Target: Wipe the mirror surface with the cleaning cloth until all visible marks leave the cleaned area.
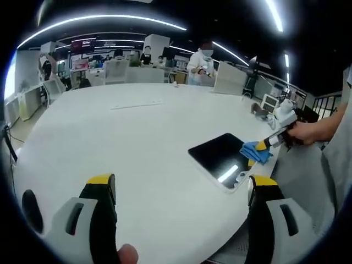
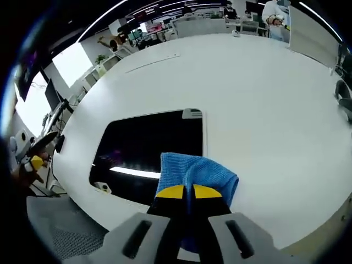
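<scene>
The mirror point(image 1: 217, 155) is a dark rectangular panel lying flat on the white table point(image 1: 137, 148), near its right edge. A blue cleaning cloth point(image 1: 256, 152) rests on the mirror's right corner, pinched by my right gripper point(image 1: 270, 143), which a hand point(image 1: 303, 132) holds. In the right gripper view the yellow-tipped right gripper point(image 2: 187, 191) is shut on the cloth point(image 2: 201, 171), pressed at the mirror's point(image 2: 146, 143) near edge. A bright light streak reflects in the glass. My left gripper point(image 1: 181, 190) hovers open over the table, short of the mirror, with nothing between its jaws.
The table point(image 2: 264, 99) is wide and round. A thin white strip point(image 1: 136, 104) lies toward its far side. People and chairs point(image 1: 201, 60) stand beyond the far edge. A grey chair seat point(image 2: 60, 225) sits below the table's near edge.
</scene>
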{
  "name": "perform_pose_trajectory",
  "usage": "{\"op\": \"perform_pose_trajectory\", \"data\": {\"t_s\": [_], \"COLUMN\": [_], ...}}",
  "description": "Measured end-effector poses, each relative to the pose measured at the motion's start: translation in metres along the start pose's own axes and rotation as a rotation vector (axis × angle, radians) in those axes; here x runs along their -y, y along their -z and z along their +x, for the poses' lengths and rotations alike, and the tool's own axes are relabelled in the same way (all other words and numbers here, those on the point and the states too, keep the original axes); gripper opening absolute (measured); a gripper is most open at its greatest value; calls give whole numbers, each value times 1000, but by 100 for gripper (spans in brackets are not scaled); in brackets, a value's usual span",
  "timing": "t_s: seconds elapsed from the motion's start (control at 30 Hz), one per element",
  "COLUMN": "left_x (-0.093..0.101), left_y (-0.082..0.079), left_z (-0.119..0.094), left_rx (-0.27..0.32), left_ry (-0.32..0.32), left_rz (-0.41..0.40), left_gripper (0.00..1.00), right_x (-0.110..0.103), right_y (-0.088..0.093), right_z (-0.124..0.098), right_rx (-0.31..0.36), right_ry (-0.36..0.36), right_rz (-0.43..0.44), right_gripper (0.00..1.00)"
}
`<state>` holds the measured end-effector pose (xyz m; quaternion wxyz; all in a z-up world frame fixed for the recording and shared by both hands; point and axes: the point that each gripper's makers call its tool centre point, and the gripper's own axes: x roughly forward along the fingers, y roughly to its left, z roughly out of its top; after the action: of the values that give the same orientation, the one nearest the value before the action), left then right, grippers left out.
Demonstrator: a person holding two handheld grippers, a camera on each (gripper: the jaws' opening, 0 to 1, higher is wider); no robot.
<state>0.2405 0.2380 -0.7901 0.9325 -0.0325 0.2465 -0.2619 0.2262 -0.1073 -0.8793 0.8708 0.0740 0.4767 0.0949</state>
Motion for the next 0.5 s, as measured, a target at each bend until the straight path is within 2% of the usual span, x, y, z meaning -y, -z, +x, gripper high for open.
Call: {"op": "perform_pose_trajectory", "data": {"t_s": [0.27,0.5], "left_x": [10,9], "left_y": [-1,-5], "left_z": [6,6], "left_rx": [-5,-5], "left_ry": [25,27], "left_rz": [10,15], "left_gripper": [99,99], "right_x": [-1,-1], "right_y": [1,1], "right_z": [1,0], "right_rx": [-21,-27], "right_ry": [8,10], "right_rz": [10,9], "right_gripper": [0,0]}}
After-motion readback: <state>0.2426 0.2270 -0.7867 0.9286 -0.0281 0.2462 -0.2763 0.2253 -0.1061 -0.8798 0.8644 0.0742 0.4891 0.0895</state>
